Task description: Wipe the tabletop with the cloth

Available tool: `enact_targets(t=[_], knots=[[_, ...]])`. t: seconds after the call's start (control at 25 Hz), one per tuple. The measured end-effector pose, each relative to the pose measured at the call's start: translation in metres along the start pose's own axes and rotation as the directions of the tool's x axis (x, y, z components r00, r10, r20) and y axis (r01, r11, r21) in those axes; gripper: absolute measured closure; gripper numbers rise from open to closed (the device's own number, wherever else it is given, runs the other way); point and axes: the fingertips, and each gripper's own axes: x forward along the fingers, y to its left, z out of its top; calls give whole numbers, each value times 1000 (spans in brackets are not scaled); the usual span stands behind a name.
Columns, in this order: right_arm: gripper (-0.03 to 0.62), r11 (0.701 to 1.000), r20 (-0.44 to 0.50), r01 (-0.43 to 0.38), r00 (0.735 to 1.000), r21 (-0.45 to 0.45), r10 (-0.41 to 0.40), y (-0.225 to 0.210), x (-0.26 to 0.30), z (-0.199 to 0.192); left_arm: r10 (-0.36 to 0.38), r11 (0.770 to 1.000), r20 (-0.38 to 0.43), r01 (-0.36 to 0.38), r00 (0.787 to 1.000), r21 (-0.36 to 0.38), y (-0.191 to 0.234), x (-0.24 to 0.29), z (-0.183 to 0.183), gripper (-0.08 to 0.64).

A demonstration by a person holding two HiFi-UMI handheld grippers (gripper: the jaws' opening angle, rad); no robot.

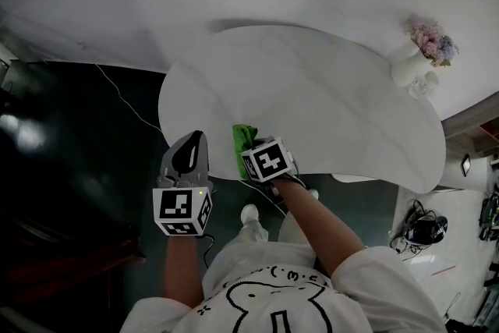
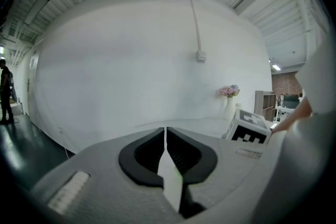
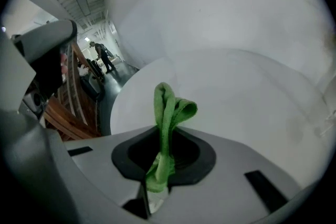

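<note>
At the near edge of the white table [image 1: 312,93], the right gripper [image 1: 254,154] pinched a bunched green cloth [image 1: 243,139] tight in its jaws, above the tabletop's rim. Just beside it, off the table, the left gripper [image 1: 192,143] hung with its jaws pressed together on nothing. A vase of flowers [image 1: 415,60] stood at the table's far right.

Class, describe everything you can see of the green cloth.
The cloth is bright green, soft-looking fabric, bunched into a narrow folded strip. The right gripper is shut on it, a loop poking out past the jaws. It sits over the near edge of the white table; whether it touches the top is unclear.
</note>
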Motion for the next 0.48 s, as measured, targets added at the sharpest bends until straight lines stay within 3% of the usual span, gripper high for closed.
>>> enact_targets(t=[0.2, 0.48], knots=[[545, 995, -39, 74, 996, -65, -77, -6, 11, -10, -8, 1000, 4, 8, 1000, 1, 2, -2, -1, 535], [545, 976, -39, 115, 992, -183, -124, -12, 15, -9, -30, 999, 8, 30, 1000, 17, 5, -5, 1, 535]])
